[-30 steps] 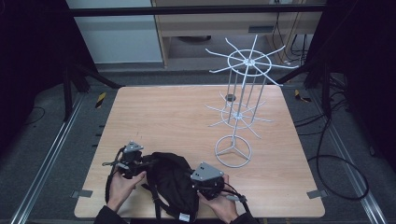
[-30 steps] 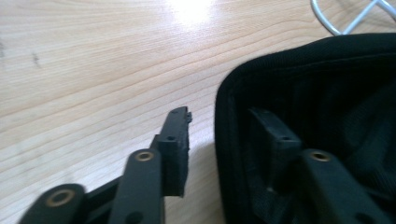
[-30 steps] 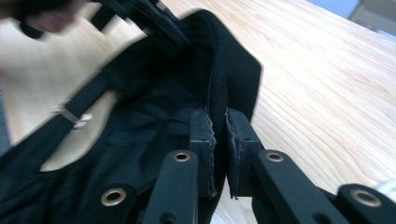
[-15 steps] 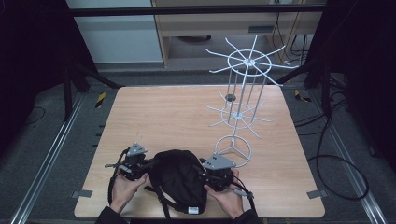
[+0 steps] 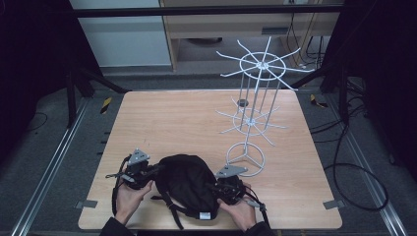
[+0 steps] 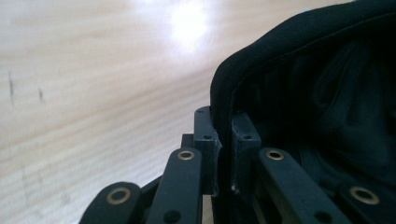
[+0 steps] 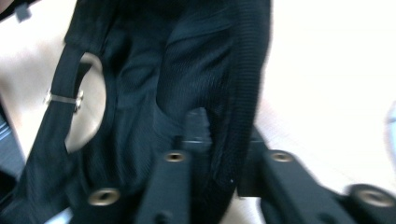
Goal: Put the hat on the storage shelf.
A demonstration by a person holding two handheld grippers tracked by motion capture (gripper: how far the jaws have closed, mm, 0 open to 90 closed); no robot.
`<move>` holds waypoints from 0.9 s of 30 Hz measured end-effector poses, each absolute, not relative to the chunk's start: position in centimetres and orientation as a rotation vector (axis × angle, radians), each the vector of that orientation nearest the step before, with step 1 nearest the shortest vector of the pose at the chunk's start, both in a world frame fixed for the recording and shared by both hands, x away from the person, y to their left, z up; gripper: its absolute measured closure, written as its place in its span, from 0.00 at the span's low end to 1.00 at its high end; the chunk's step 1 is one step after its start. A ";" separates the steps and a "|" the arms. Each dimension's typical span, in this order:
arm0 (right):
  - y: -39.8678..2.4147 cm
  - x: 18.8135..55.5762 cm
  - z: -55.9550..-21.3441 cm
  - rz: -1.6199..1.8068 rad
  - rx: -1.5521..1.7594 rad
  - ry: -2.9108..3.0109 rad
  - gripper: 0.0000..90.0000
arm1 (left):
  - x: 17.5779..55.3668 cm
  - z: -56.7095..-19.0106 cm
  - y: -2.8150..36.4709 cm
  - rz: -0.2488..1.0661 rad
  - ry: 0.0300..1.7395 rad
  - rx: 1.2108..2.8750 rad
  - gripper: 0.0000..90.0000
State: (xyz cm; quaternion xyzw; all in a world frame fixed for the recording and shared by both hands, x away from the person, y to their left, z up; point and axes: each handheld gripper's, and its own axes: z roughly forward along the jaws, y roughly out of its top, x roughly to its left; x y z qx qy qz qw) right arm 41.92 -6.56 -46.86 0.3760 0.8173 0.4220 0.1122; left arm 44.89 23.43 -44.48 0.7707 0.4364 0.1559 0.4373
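A black cap (image 5: 184,182) lies near the front edge of the wooden table (image 5: 172,118), between my two grippers. My left gripper (image 5: 156,170) is at the cap's left side. In the left gripper view its jaws (image 6: 225,140) are shut on the cap's thick rim (image 6: 219,93). At the cap's right side is my right gripper (image 5: 212,187). Its jaws (image 7: 224,140) have just been closing, with the cap's ribbed edge (image 7: 243,70) pinched between them. A back strap with a metal buckle (image 7: 63,98) hangs at the left of the right gripper view.
A white wire display rack (image 5: 255,118) with radiating hooks stands on a ring base (image 5: 245,158) at the table's right, close behind my right gripper. Bare table top stretches behind the cap. Cables lie on the floor at the right.
My right gripper has shifted a little to the right along the cap's edge, and the cap now lies spread wider between the two grippers. The left gripper has hardly moved.
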 end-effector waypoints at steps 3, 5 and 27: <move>-7.1 41.5 -45.0 1.207 0.989 2.190 0.93 | 44.6 -44.0 23.3 0.425 1.016 1.891 0.91; -7.2 41.1 -44.5 1.175 0.890 2.095 0.93 | 44.7 -44.5 22.8 0.411 0.997 1.939 0.90; -5.5 39.3 -46.1 1.379 0.647 2.439 0.66 | 46.7 -47.7 23.4 0.308 1.140 2.031 0.86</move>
